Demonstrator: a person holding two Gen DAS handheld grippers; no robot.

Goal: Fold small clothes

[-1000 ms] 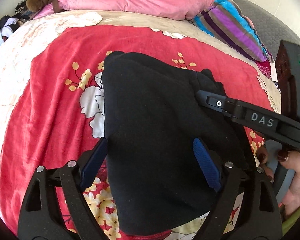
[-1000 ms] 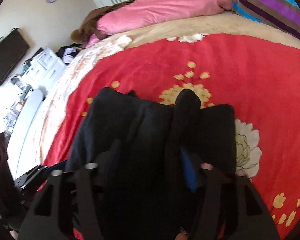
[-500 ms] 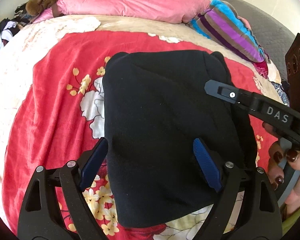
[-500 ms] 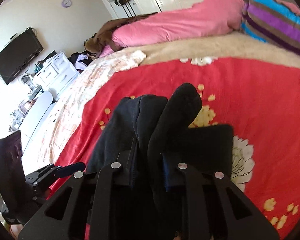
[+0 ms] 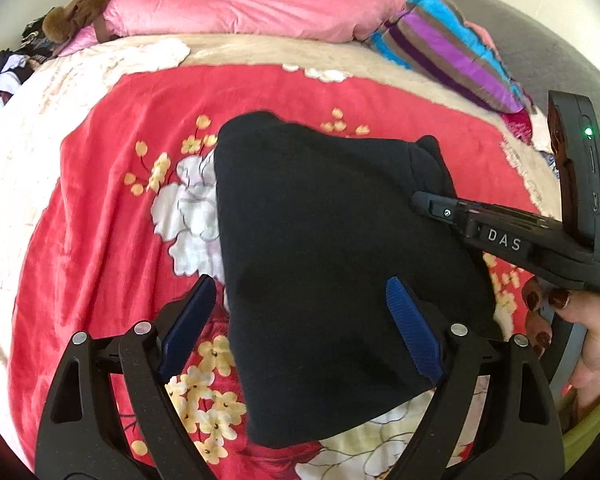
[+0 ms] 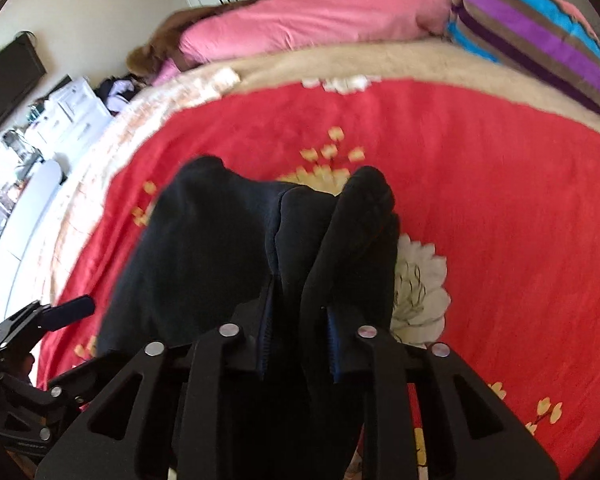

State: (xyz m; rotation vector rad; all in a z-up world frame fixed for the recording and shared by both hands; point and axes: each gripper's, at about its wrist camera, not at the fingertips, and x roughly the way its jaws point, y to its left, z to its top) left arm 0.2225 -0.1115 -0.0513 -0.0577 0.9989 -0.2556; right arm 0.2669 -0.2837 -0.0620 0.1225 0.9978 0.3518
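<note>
Garment (image 5: 332, 264), black, is lying on the red blanket (image 5: 100, 220), running lengthwise ahead between the left tongs' (image 5: 300, 320) spread fingers. Right tongs (image 6: 296, 344) are pinching its right edge, nearer the fold.

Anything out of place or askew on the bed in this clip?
Nothing spilled or damaged. The black garment lies unevenly on the red floral blanket, one bunched fold pinched in the right tongs; the left tongs hang open over it.
</note>
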